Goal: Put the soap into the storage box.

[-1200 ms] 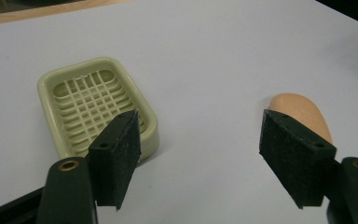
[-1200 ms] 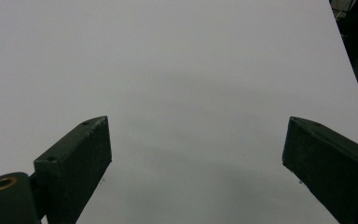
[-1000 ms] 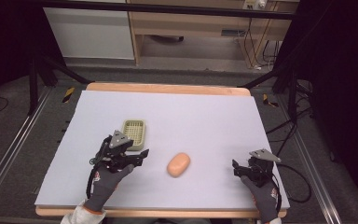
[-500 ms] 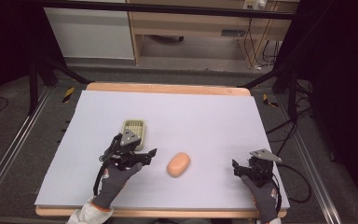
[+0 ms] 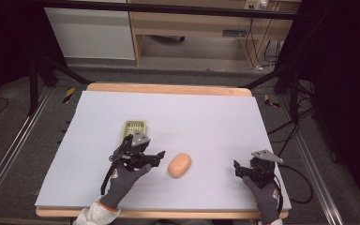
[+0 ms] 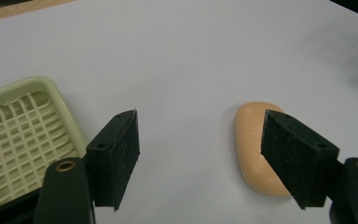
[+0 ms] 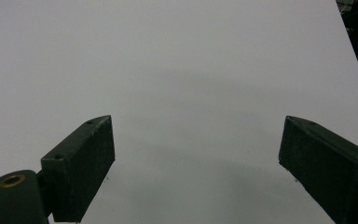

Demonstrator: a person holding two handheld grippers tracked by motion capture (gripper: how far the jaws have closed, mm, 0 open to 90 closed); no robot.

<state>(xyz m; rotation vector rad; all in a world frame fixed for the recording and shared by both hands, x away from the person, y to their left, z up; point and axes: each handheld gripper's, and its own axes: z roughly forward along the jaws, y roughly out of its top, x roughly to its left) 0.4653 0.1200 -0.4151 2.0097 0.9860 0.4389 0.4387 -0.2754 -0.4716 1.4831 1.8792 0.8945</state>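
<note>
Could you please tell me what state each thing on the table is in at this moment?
Left tongs: open, low over the white table, empty.
Right tongs: open, empty.
Peach oval bar of soap: lying flat, ungripped.
Pale green slatted plastic soap dish: upright, nothing in it.

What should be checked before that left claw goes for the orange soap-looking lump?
1. Left gripper jaws wide apart: ok.
2. Orange soap bar lying free on the white table sheet, nothing on it: ok.
3. Bar centred between the jaws: not ok; in the left gripper view it sits behind one jaw, off to the side.
4. Pale green slatted dish clear of the bar: ok, apart.
5. Right gripper out of the way: ok, open near the table's right edge.
6. Bar slippery or wet: cannot tell.
</note>
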